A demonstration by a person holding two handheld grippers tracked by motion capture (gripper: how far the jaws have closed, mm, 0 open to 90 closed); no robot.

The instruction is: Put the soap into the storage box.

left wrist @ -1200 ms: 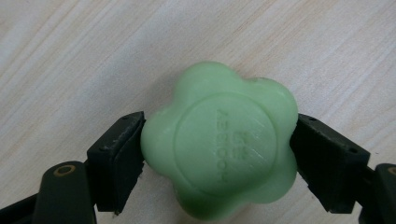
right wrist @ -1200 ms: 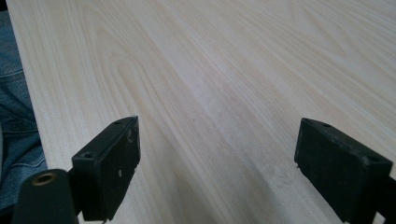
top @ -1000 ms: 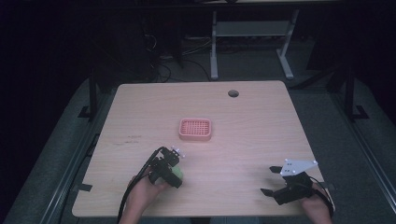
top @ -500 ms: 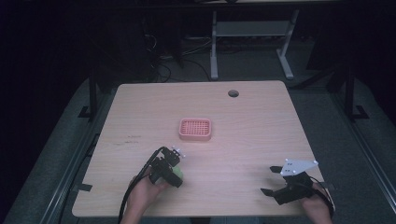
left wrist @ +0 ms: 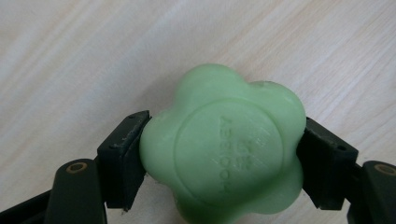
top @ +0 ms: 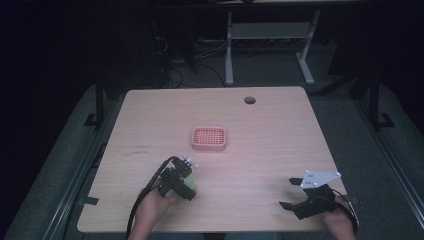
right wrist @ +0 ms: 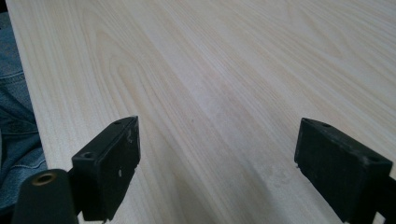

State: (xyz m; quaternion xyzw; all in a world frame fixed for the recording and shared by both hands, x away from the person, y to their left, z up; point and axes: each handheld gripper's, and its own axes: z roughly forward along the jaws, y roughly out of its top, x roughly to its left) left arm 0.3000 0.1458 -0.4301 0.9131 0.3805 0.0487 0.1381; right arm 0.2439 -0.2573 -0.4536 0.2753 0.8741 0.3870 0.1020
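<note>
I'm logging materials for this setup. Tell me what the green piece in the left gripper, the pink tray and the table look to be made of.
Green piece: probably soap or wax; matte, slightly translucent, lobed, with stamped lettering.
Pink tray: likely moulded plastic; even colour, grid of ribs or holes.
Table: pale wood or wood-look laminate; smooth, with long grain lines.
</note>
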